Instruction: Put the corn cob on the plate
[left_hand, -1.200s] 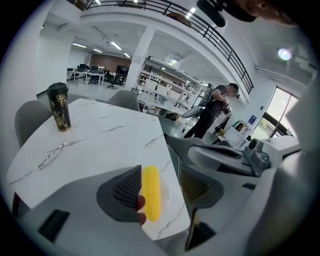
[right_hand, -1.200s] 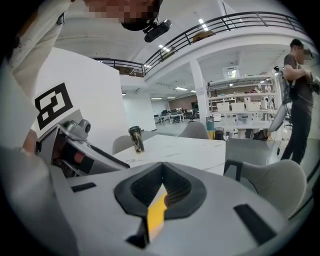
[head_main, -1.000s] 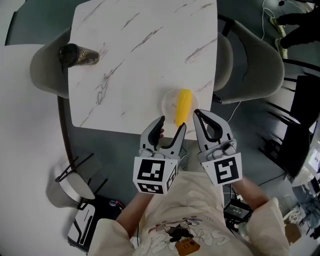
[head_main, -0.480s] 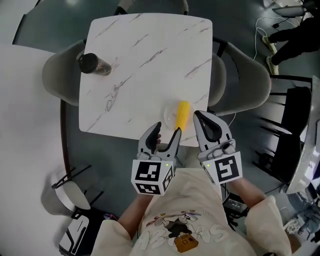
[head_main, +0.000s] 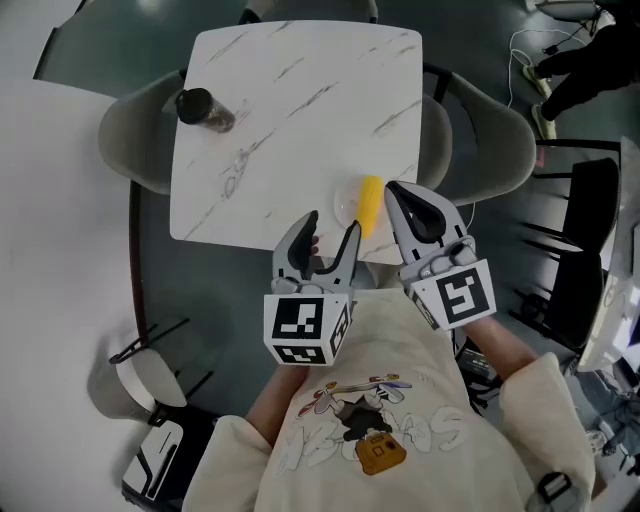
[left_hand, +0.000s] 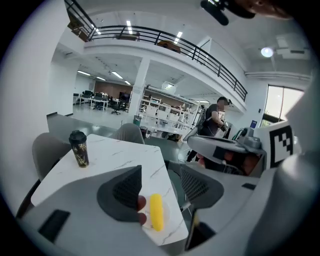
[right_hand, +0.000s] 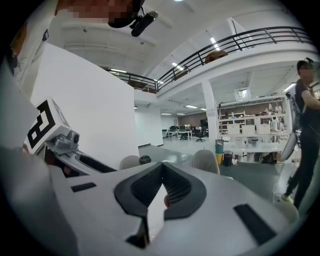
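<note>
A yellow corn cob (head_main: 370, 205) lies on a small white plate (head_main: 345, 207) near the front edge of the marble table (head_main: 290, 120). In the left gripper view the corn cob (left_hand: 156, 211) rests on the plate (left_hand: 166, 220) just beyond the jaws. My left gripper (head_main: 333, 226) is open and empty, held over the table's front edge, just short of the plate. My right gripper (head_main: 392, 190) is shut on nothing, its tip beside the cob's right side. In the right gripper view its pads (right_hand: 172, 186) are pressed together.
A dark lidded cup (head_main: 200, 108) stands at the table's far left corner, also seen as the cup (left_hand: 78, 148). Grey chairs (head_main: 480, 140) flank the table on both sides. A person (left_hand: 215, 120) stands in the background. A black chair frame (head_main: 575, 250) is at the right.
The head camera has shifted, so the table sits higher in view. My right gripper has moved up beside the corn cob. The cob stays on the plate.
</note>
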